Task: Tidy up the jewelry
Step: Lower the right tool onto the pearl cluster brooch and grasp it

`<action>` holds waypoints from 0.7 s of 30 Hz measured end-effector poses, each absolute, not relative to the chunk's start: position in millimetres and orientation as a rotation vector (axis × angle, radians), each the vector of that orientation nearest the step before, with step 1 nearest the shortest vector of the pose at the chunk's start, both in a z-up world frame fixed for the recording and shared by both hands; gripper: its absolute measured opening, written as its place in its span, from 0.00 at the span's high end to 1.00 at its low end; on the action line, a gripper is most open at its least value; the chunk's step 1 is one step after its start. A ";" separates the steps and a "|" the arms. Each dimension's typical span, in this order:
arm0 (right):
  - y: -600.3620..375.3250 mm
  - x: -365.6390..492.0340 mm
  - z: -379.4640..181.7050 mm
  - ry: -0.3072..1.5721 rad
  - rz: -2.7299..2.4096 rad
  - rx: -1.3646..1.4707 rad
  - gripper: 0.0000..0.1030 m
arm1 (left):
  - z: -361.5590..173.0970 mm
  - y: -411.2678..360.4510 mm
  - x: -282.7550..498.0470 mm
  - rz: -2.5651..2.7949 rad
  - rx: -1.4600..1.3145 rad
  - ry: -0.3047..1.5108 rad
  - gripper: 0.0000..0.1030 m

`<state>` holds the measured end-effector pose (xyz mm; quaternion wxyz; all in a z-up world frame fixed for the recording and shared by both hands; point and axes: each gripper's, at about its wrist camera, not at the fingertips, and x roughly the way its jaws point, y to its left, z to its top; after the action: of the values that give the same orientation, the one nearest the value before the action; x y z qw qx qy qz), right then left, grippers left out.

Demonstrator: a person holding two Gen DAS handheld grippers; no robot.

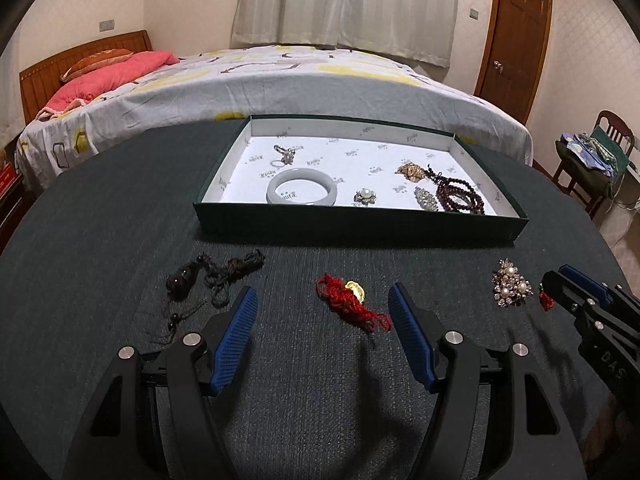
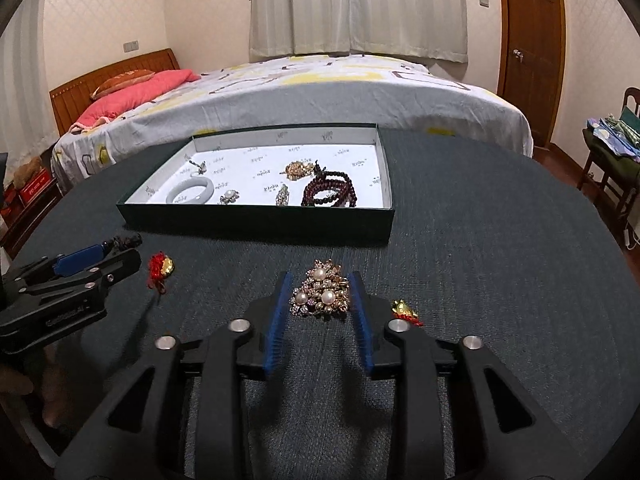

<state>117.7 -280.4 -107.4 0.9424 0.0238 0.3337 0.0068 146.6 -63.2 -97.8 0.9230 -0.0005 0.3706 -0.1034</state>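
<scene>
While left tool (image 1: 322,306) hangs open over counter (image 1: 100,216), red cord charm (image 1: 350,304) lies dead ahead between its pads, untouched, long axis slanting down-right; tray (image 1: 360,222) beyond.

Right wrist view: right tool (image 2: 320,304) open, pads flanking pearl brooch (image 2: 322,296), contact on right pad unclear, no grip. Second red charm (image 2: 406,310) just right. Right tool nearer brooch, left nearer cord charm.

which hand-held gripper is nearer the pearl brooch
Right. The right hand-held gripper straddles the pearl brooch, pads not pressing; the left hand-held gripper is off to the side, around the red-corded charm.
</scene>
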 end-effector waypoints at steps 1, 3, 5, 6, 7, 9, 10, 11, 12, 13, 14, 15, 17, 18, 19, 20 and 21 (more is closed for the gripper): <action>-279.6 119.6 -108.8 0.684 0.015 0.045 0.62 | -98.7 -62.6 146.2 -0.211 -0.002 0.762 0.36; -278.8 123.4 -111.3 0.694 0.017 0.041 0.62 | -100.1 -61.6 147.4 -0.208 -0.004 0.766 0.36; -280.0 130.1 -115.3 0.715 0.021 0.050 0.62 | -101.7 -60.4 147.8 -0.207 -0.008 0.770 0.36; -281.0 132.5 -116.6 0.725 0.023 0.056 0.62 | -102.6 -59.7 148.0 -0.205 -0.010 0.773 0.36; -281.9 136.6 -118.8 0.739 0.022 0.063 0.62 | -103.6 -59.1 148.6 -0.205 -0.011 0.776 0.36; -282.5 141.5 -120.2 0.749 0.018 0.060 0.62 | -105.3 -58.8 149.6 -0.205 -0.012 0.782 0.36; -282.3 144.4 -120.8 0.754 0.018 0.057 0.62 | -105.7 -59.0 150.0 -0.205 -0.012 0.783 0.36; -282.2 146.9 -121.4 0.758 0.020 0.056 0.62 | -106.2 -58.9 150.5 -0.205 -0.012 0.784 0.36; -282.0 149.1 -122.2 0.762 0.022 0.055 0.62 | -106.9 -58.6 151.1 -0.206 -0.013 0.787 0.36; -281.4 151.8 -122.9 0.768 0.024 0.051 0.62 | -107.9 -58.9 152.3 -0.207 -0.015 0.791 0.36; -281.1 154.3 -123.6 0.773 0.025 0.048 0.61 | -108.7 -59.0 152.8 -0.208 -0.016 0.794 0.36; -280.7 157.6 -125.5 0.789 0.028 0.042 0.60 | -109.3 -59.1 153.0 -0.209 -0.017 0.795 0.36; -280.9 162.6 -129.2 0.818 0.035 0.044 0.60 | -110.5 -59.9 153.9 -0.214 -0.018 0.800 0.36; -280.5 163.4 -130.3 0.825 0.036 0.045 0.60 | -110.8 -60.3 153.8 -0.215 -0.018 0.801 0.36; -280.2 163.7 -130.5 0.828 0.037 0.044 0.60 | -111.0 -60.6 153.6 -0.216 -0.017 0.801 0.36; -278.7 163.3 -130.7 0.830 0.038 0.031 0.60 | -111.4 -61.1 153.8 -0.218 -0.016 0.802 0.36; -277.2 162.8 -131.1 0.832 0.037 0.017 0.60 | -111.8 -61.5 154.0 -0.222 -0.017 0.805 0.36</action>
<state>162.8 -277.2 -131.1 0.9145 0.0083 0.4040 0.0181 154.0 -61.5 -111.8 0.9141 -0.0083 0.3909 -0.1076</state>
